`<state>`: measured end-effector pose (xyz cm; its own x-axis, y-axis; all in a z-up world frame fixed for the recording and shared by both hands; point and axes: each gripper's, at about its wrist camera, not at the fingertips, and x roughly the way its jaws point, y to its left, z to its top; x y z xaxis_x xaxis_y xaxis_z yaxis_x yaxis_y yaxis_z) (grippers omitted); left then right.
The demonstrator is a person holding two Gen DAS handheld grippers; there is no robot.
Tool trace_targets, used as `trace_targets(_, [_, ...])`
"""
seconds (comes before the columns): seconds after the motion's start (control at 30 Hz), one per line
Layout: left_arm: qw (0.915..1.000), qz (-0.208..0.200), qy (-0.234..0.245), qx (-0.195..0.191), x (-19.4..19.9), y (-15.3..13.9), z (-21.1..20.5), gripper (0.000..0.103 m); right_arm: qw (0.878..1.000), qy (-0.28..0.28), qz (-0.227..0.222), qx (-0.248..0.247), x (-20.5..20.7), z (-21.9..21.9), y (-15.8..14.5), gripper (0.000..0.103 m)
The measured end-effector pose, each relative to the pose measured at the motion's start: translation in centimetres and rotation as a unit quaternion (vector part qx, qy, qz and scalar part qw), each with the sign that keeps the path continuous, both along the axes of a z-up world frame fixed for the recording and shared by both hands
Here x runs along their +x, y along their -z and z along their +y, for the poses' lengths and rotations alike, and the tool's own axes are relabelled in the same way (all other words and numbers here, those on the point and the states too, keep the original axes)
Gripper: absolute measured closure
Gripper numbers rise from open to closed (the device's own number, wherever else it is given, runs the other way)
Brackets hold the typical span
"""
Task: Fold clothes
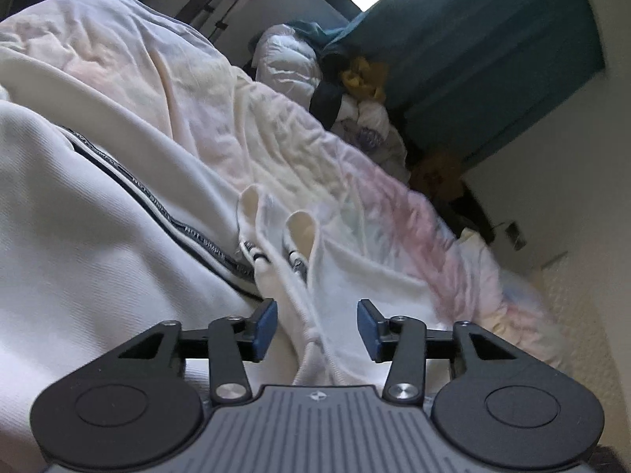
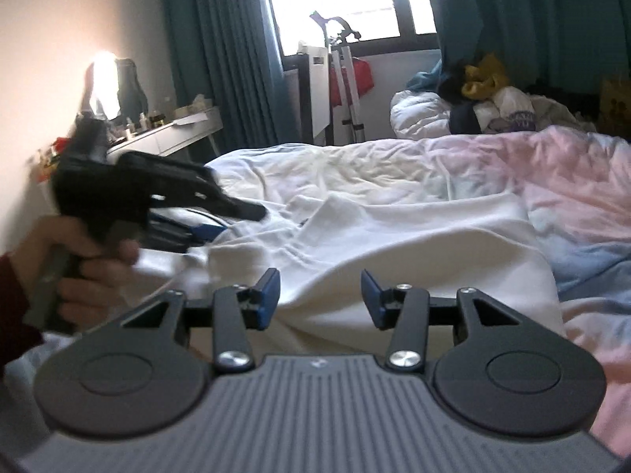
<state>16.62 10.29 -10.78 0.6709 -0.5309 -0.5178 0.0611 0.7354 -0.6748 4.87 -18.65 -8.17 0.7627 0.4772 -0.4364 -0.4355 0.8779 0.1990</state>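
Note:
A white garment [image 1: 118, 236] with a dark lettered side stripe [image 1: 165, 213] and a white drawstring [image 1: 299, 307] lies on the bed. My left gripper [image 1: 317, 327] is open just above its waistband, the drawstring running between the fingers. In the right wrist view the same white garment [image 2: 414, 244] lies partly folded on the bed. My right gripper [image 2: 320, 299] is open and empty above its near fold. The left gripper [image 2: 165, 201], held in a hand, shows at the left over the garment's far end.
A pastel pink and blue duvet [image 2: 552, 181] covers the bed. A pile of clothes and a white puffer [image 2: 473, 98] sits at the far side. Teal curtains [image 2: 221, 51], a window, a white desk [image 2: 173, 134] and a stand [image 2: 343, 79] lie beyond.

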Motion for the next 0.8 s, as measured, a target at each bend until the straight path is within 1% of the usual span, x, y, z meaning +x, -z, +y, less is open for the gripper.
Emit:
trace_targets(0.03, [1.0000,0.003,0.001,-0.006,0.3,0.1,0.0,0.049,1.000,0.006,0.002,0.001,0.5,-0.1,0.3,0.055])
trace_targets(0.07, [0.9999,0.009,0.001,-0.008,0.6,0.2,0.0,0.048,1.000,0.008,0.015,-0.001,1.0,0.1,0.8,0.055])
trace_targets(0.13, [0.9997,0.024,0.000,-0.004,1.3,0.8,-0.2,0.048,0.998,0.002,0.063,0.000,2.4,0.4,2.3,0.055])
trace_targets(0.17, [0.9995,0.032,-0.001,0.001,1.6,1.2,-0.2,0.048,0.997,0.001,0.073,0.000,2.6,0.4,2.9,0.055])
trace_targets(0.23, [0.9990,0.041,-0.002,0.016,1.8,1.8,-0.5,0.051,0.996,0.000,0.086,0.001,3.0,0.5,3.9,0.055])
trace_targets(0.3, [0.9989,0.041,-0.004,0.021,1.6,1.7,-0.5,0.051,0.996,-0.003,0.085,-0.001,3.1,0.7,4.0,0.055])
trace_targets(0.37, [0.9990,0.038,-0.009,0.020,1.3,1.5,-0.3,0.050,0.996,-0.002,0.087,0.003,3.3,0.7,4.0,0.055])
trace_targets(0.43, [0.9988,0.042,-0.024,0.009,0.1,0.9,0.5,0.045,0.996,-0.003,0.087,0.005,3.5,0.7,3.9,0.055])
trace_targets(0.5, [0.9976,0.051,-0.047,0.006,-1.4,-0.1,1.9,0.044,0.996,-0.002,0.087,0.009,3.4,0.5,3.7,0.055])
trace_targets(0.57, [0.9946,0.060,-0.085,0.005,-3.3,-1.2,4.0,0.043,0.996,0.000,0.088,0.017,3.2,0.3,3.5,0.056])
trace_targets(0.6, [0.9922,0.064,-0.107,0.003,-4.3,-1.7,5.2,0.039,0.996,0.001,0.088,0.021,3.2,0.2,3.4,0.056])
trace_targets(0.63, [0.9893,0.068,-0.129,0.001,-5.3,-2.2,6.4,0.033,0.996,0.003,0.087,0.024,3.1,0.0,3.3,0.056])
trace_targets(0.7, [0.9819,0.077,-0.173,0.001,-7.3,-3.2,8.8,0.024,0.996,0.007,0.082,0.024,2.9,-0.1,3.0,0.056])
trace_targets(0.73, [0.9778,0.082,-0.193,0.009,-8.3,-3.6,9.9,0.022,0.997,0.008,0.079,0.021,2.9,-0.1,2.9,0.055])
trace_targets(0.8, [0.9723,0.084,-0.218,0.005,-9.9,-3.7,12.0,0.020,0.997,0.009,0.075,0.014,2.7,0.0,2.7,0.055])
